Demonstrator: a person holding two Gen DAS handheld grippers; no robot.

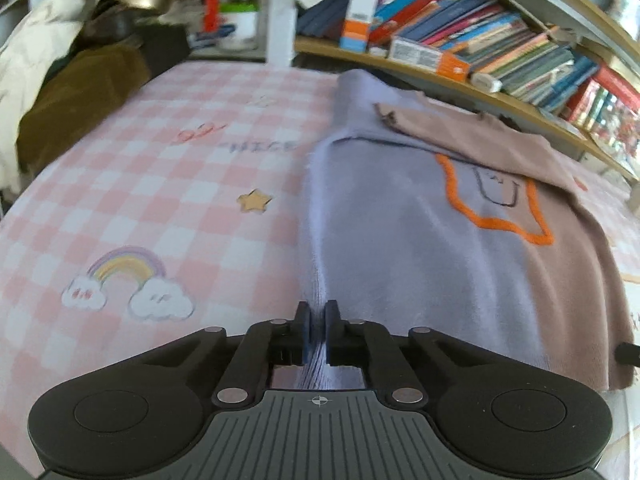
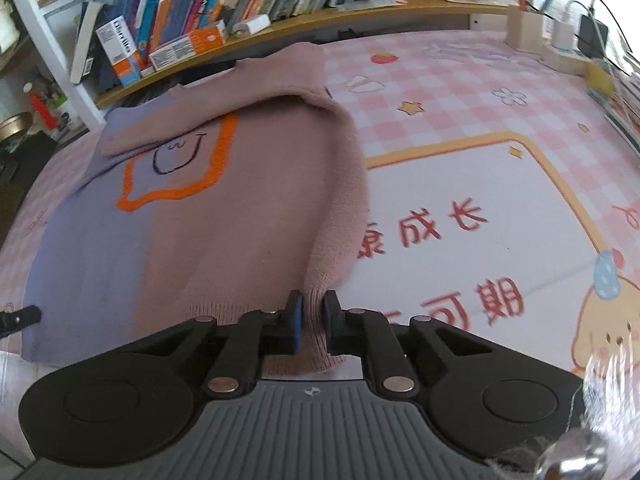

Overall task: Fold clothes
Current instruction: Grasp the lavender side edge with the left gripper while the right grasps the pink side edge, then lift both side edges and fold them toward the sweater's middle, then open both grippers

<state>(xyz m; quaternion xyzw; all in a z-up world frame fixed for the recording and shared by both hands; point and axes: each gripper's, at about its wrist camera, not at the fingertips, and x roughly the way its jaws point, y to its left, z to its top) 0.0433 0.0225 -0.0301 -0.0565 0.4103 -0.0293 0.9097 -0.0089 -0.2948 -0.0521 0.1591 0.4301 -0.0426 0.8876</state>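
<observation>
A knit sweater (image 1: 400,248), half lilac and half dusty pink with an orange outlined motif, lies spread on the pink checked table mat (image 1: 160,184). A pink sleeve is folded across its upper part. My left gripper (image 1: 318,320) is shut on the sweater's lilac bottom corner at its left edge. In the right wrist view the sweater (image 2: 240,216) lies ahead, and my right gripper (image 2: 312,316) is shut on the pink bottom corner at its right edge. The tip of the left gripper shows at the far left (image 2: 20,318).
A curved wooden shelf full of books (image 1: 500,48) runs along the far side. Brown and white clothing (image 1: 72,92) is piled at the left. Jars and a red bottle (image 1: 212,0) stand behind. Chargers and boxes (image 2: 568,40) sit at the far right of the mat (image 2: 480,128).
</observation>
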